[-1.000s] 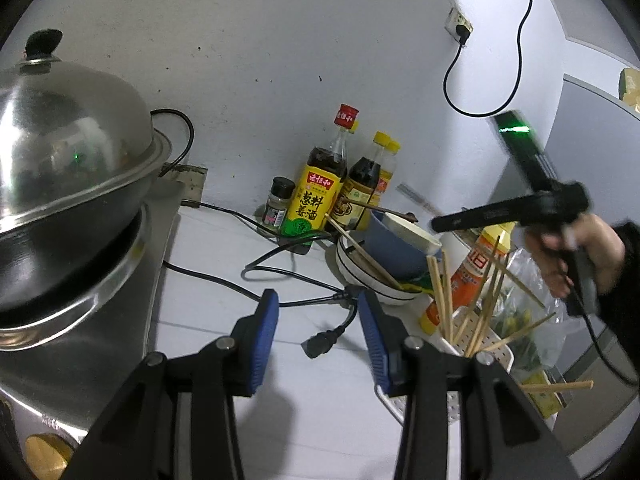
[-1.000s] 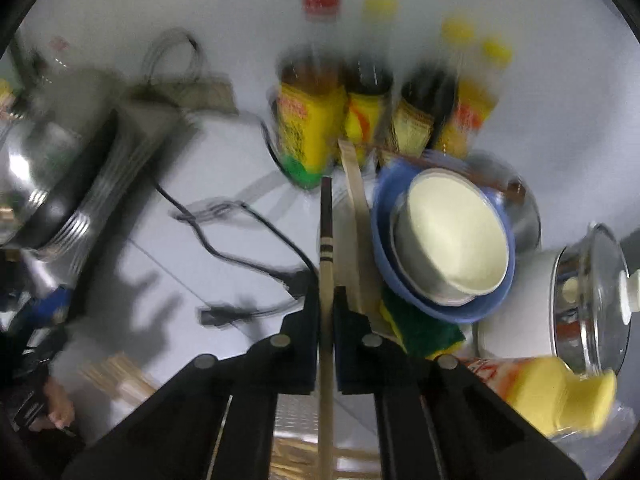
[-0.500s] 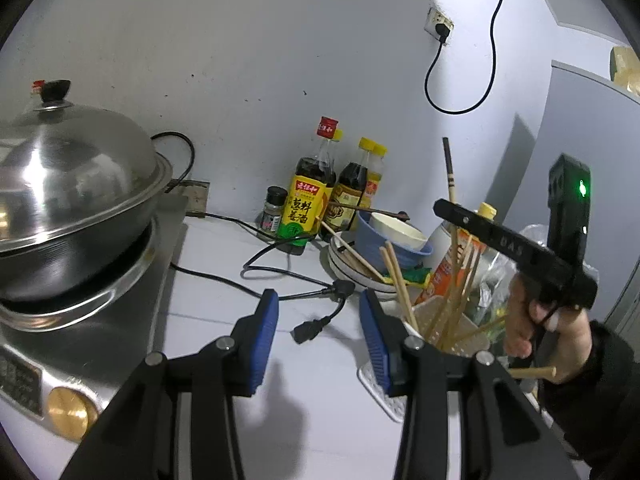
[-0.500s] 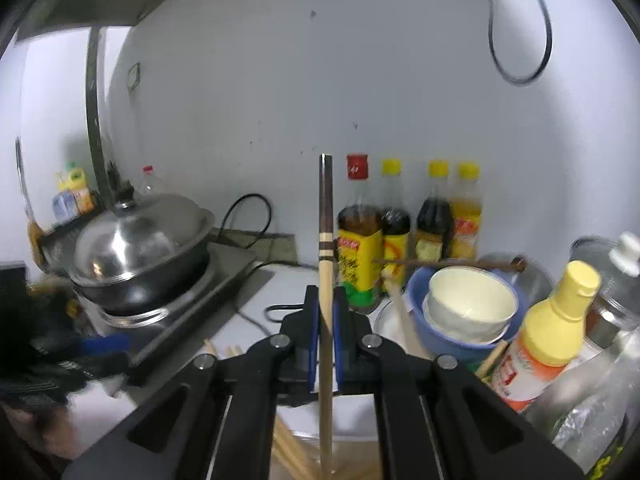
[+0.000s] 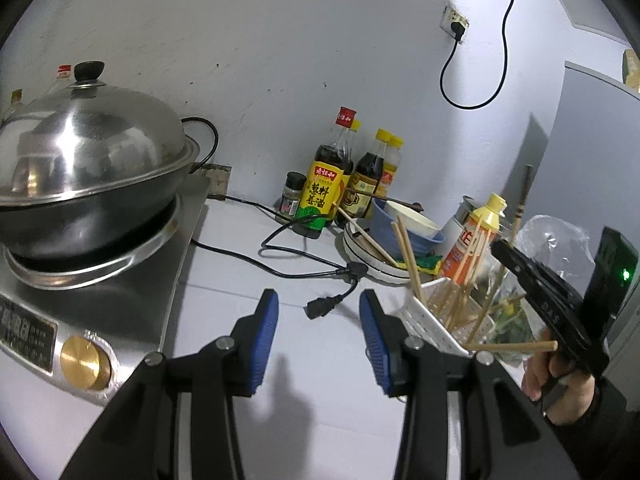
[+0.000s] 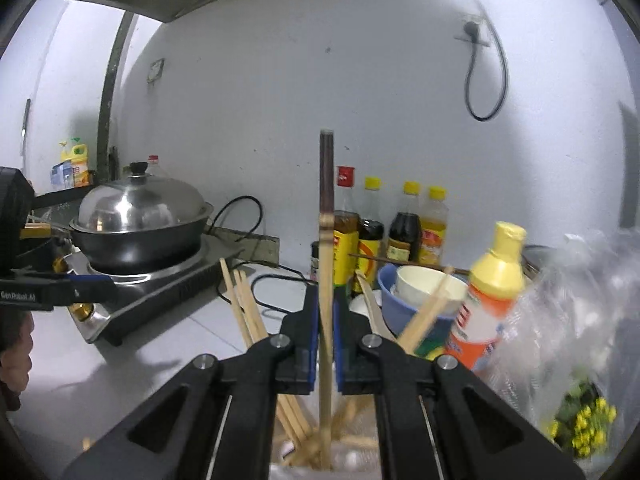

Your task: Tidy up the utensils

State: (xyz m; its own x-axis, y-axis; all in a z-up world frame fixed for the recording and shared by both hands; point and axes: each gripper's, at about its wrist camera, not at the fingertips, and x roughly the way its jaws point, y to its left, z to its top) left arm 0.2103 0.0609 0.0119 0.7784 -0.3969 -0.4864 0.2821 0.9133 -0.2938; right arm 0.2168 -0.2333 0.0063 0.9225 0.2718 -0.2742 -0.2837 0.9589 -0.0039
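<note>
Right wrist view showed the white slotted plastic holder below, the right gripper clamped mid-shaft on a dark-tipped wooden chopstick, upright (light, stiff, likely slippery). The left gripper gaped empty.

Lidded wok, sauce bottles, black cable

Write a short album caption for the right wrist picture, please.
Right gripper holds a dark-tipped chopstick upright over the white holder of wooden chopsticks.
</note>
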